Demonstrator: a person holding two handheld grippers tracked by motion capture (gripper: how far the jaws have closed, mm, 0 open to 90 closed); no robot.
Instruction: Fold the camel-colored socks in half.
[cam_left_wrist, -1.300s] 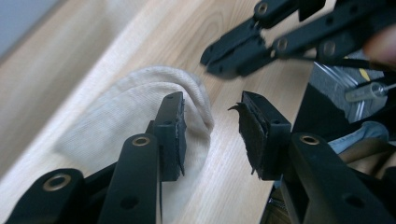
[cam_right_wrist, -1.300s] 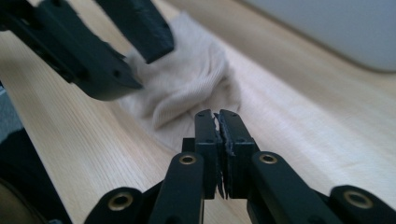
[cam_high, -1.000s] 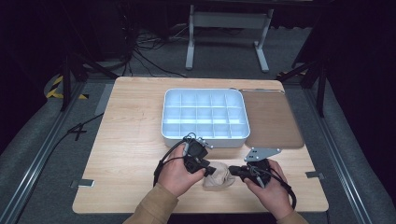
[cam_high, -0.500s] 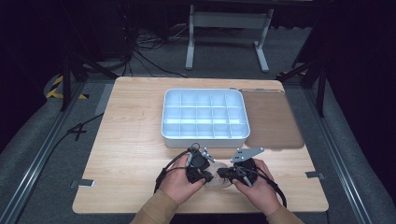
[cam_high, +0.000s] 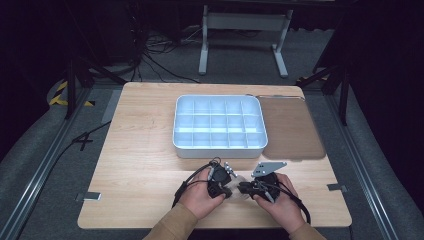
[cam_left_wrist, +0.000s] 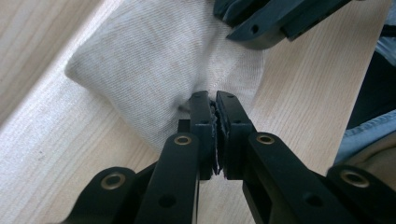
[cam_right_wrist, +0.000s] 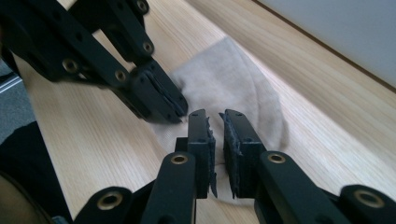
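A small beige knitted cloth (cam_left_wrist: 154, 60) lies crumpled on the wooden table (cam_high: 140, 150) near its front edge, between the two hands. My left gripper (cam_left_wrist: 215, 100) is shut on a fold at the cloth's near edge. My right gripper (cam_right_wrist: 215, 116) hovers just over the cloth (cam_right_wrist: 233, 79) from the other side. Its jaws have just been opening and stand a narrow gap apart with nothing pinched between them. The two grippers' tips nearly meet: the left gripper (cam_right_wrist: 173, 105) shows close by in the right gripper view. In the high view the cloth (cam_high: 236, 184) is mostly hidden by both grippers.
A white tray (cam_high: 218, 150) with many small compartments stands just beyond the hands at mid-table. A brown mat (cam_high: 292, 130) lies to its right. Bare wood stretches to the left of the hands. Cables trail from both grippers.
The hands have drawn together over the cloth. The left gripper came down onto it and closed on a fold. The cloth, plainly visible earlier, is now mostly covered.
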